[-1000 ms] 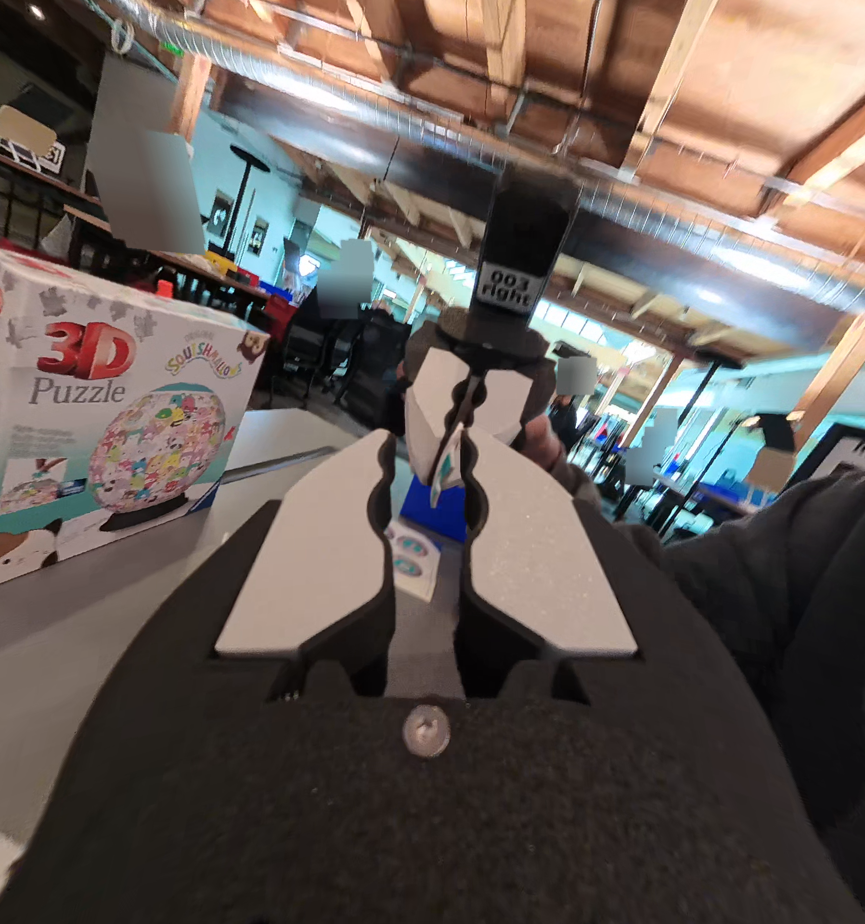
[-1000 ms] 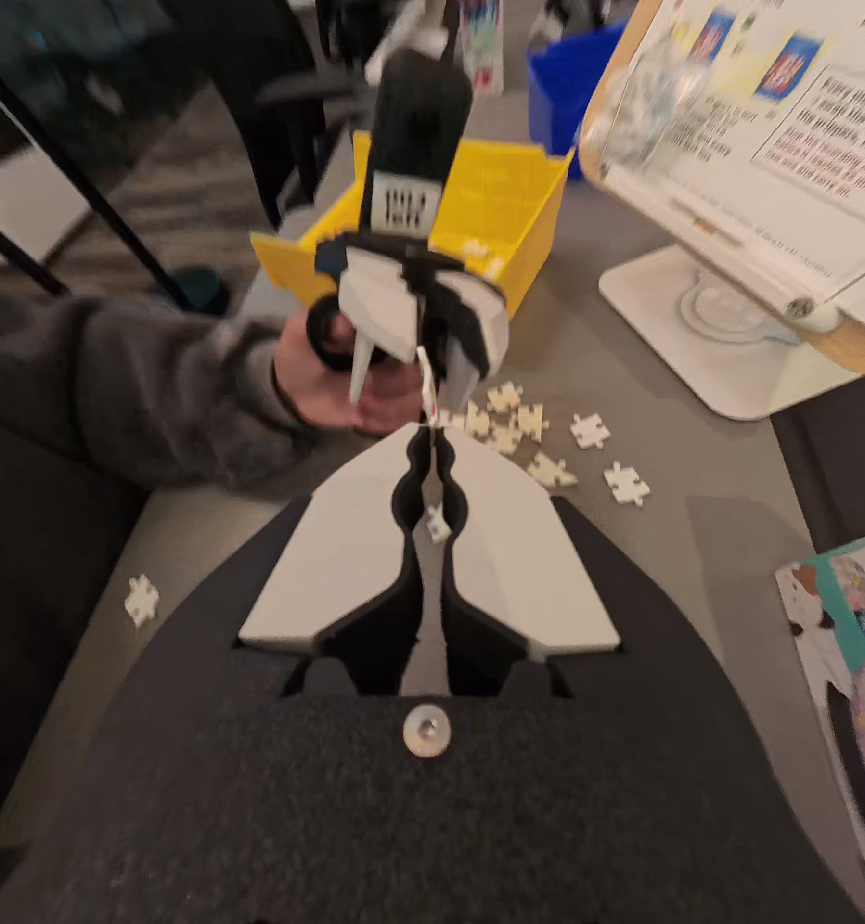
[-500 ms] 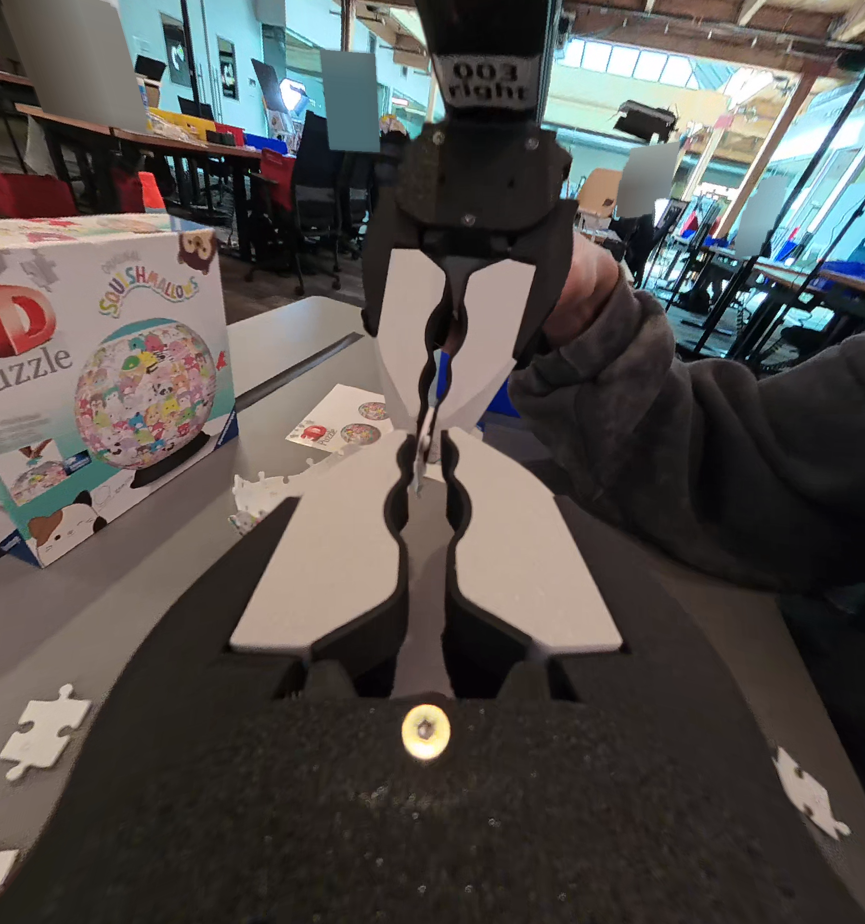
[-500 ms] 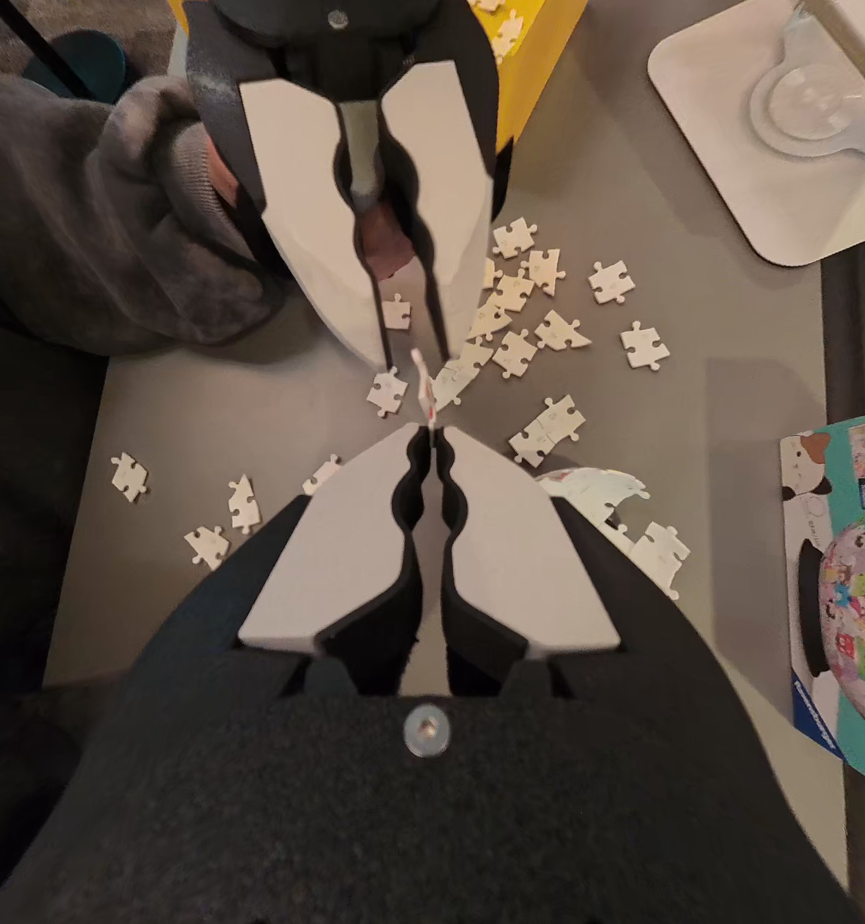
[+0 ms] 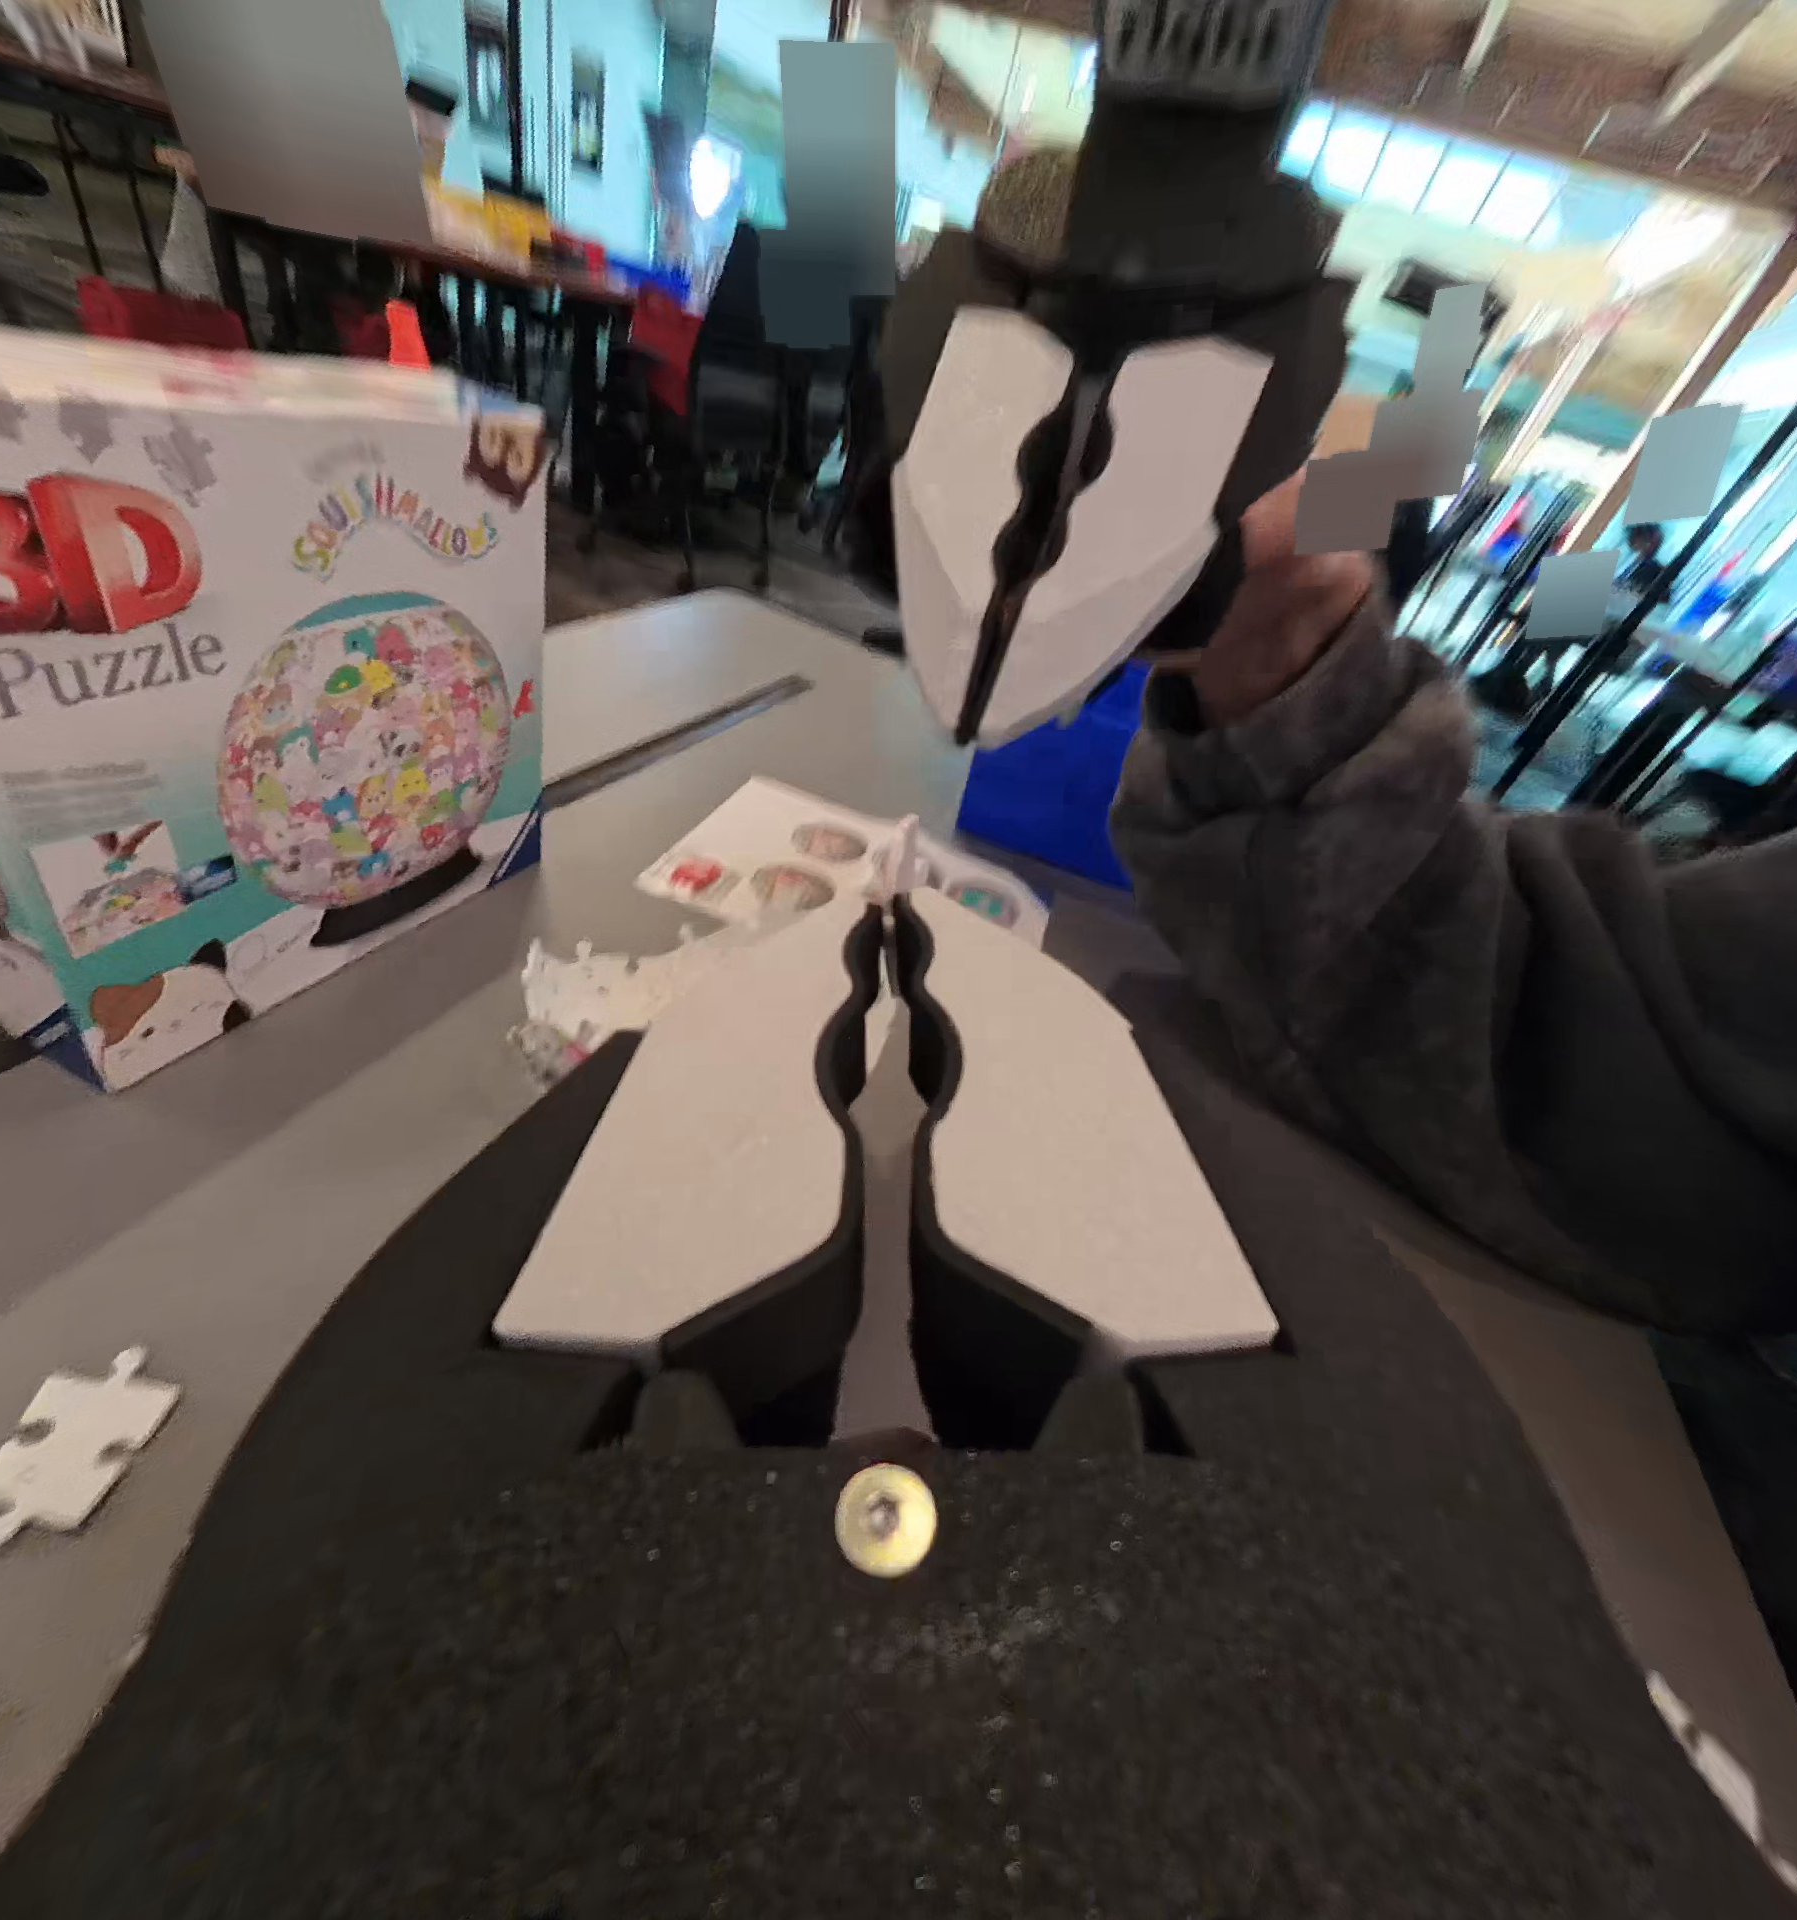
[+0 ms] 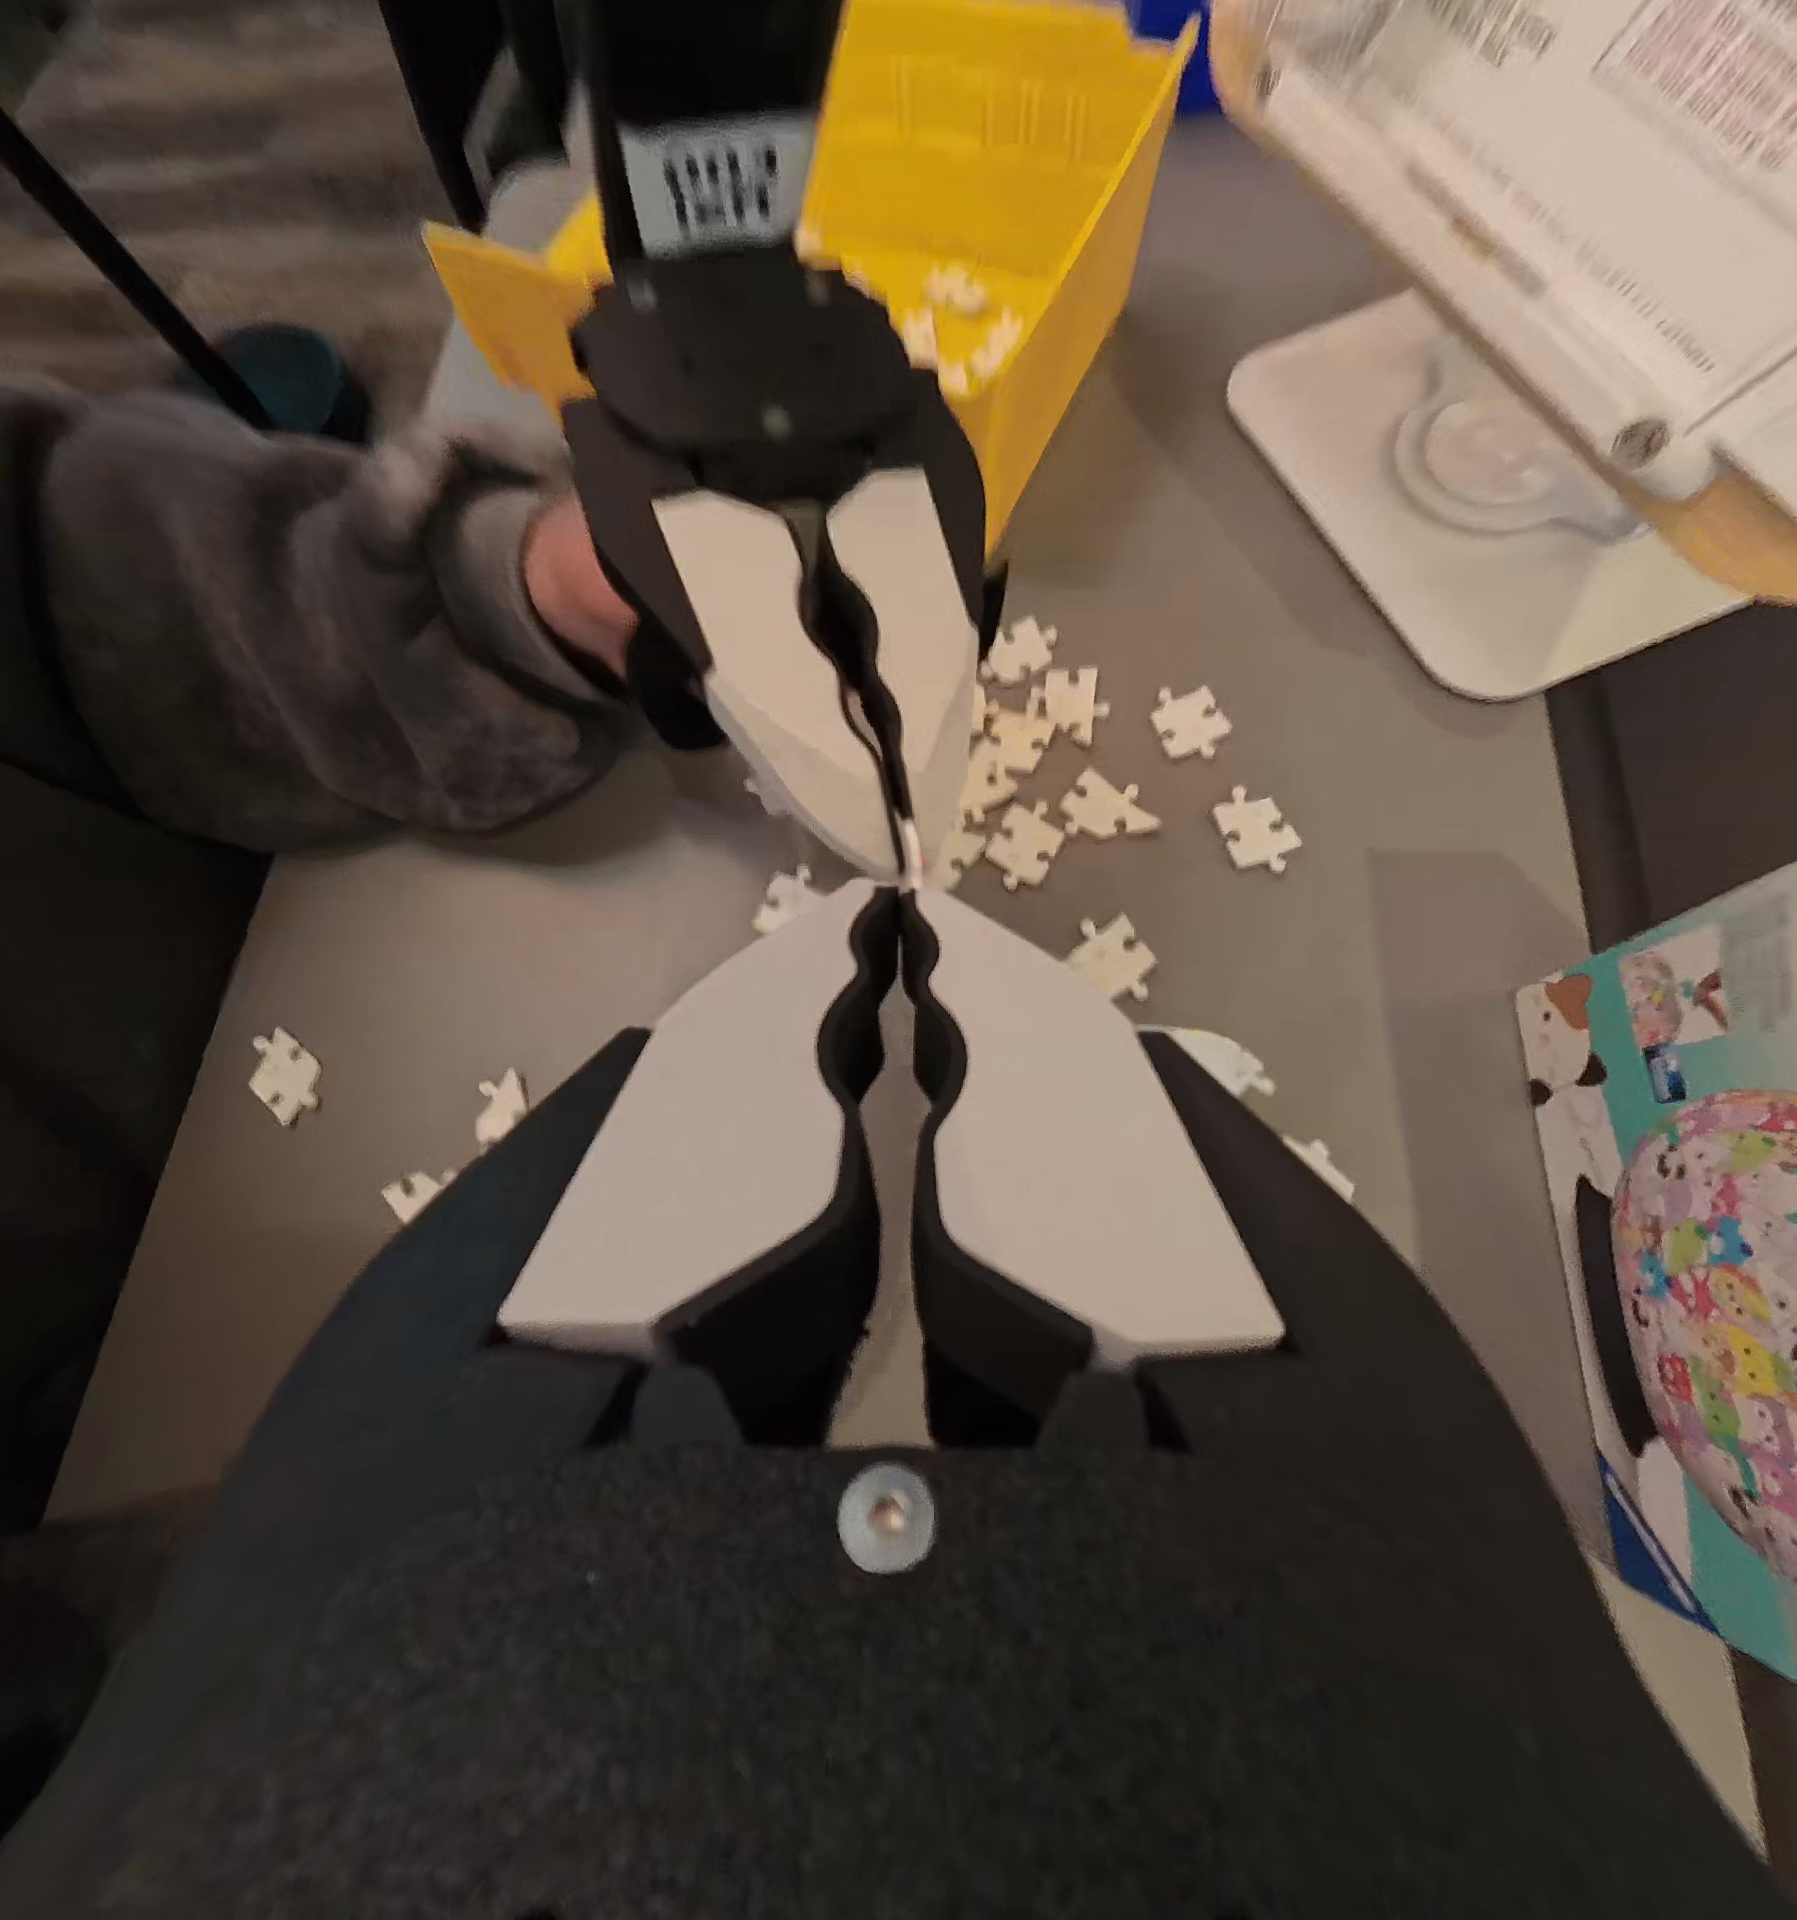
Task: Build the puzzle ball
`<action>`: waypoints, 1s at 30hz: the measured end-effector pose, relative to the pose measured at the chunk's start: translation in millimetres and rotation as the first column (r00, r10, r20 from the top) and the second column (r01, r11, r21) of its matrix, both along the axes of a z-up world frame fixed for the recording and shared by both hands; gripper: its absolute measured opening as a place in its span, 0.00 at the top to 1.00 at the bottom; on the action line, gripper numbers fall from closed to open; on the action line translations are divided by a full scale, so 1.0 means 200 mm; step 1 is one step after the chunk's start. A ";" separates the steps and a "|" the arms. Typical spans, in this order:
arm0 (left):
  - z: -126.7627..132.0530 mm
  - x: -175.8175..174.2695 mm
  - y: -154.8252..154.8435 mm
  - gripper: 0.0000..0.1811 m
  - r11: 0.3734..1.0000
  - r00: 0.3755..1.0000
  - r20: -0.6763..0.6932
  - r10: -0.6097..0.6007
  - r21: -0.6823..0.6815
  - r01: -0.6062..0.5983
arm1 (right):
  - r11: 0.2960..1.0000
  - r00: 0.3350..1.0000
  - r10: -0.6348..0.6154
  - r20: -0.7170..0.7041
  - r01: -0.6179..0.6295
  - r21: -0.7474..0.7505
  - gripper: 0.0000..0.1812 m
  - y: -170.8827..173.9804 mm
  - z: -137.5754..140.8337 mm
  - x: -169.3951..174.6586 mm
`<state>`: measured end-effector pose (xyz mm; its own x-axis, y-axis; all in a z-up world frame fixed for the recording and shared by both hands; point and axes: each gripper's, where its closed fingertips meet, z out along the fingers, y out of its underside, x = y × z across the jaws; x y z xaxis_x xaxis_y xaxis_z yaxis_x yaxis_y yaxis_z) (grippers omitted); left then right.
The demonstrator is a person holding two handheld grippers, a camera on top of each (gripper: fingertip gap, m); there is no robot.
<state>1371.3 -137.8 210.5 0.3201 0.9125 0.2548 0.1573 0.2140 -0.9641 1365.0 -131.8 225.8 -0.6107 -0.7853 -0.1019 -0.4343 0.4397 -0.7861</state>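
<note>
Puzzle piece [image 5: 902,862]: small, thin and pale, seen edge-on. Probably very light and fairly stiff, with smooth faces likely to slide or pivot under a weak pinch. Best taken across the flat faces, deep enough to stop it twisting, with the knobs and notches of the joining edge left free. Worth pressing home gently, since those small tabs look easy to bend. Held in the air above the surface [image 5: 198,1174], off to the side of the puzzle box [image 5: 239,675] and not touching it. Nipped upright at the very tips of the left tongs [image 5: 889,920], with most of it standing proud beyond them. Right tongs [image 6: 895,912] pressed together, with nothing visible between the tips, pointing nose to nose at the left pair. A clear gap to the piece from the left wrist view. Almost tip to tip from the right wrist view, so contact cannot be judged. Near the box, between it and the left tongs, a curved, partly joined shell of pieces [image 5: 603,987], apparently the start of the ball. Just past that shell from the box, a printed leaflet [image 5: 759,873] lying flat. Farther from the box, loose pieces [image 6: 1029,790] scattered white side up. Beyond them, well apart from the box, a yellow bin [image 6: 1029,208] holding a few more. Also away from the box, a white stand [image 6: 1393,499] carrying a printed sheet.
</note>
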 end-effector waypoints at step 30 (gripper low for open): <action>-0.21 -0.13 -0.17 0.80 0.984 0.947 0.287 0.143 0.062 -0.167 | 0.981 0.933 -0.191 -0.306 0.177 -0.074 0.99 -0.09 -0.15 -0.41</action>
<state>1344.8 -171.8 168.1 0.0807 0.9165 0.3919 0.3770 0.3359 -0.8632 1283.7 -148.8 196.2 -0.7406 -0.6555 0.1481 -0.5744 0.5031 -0.6457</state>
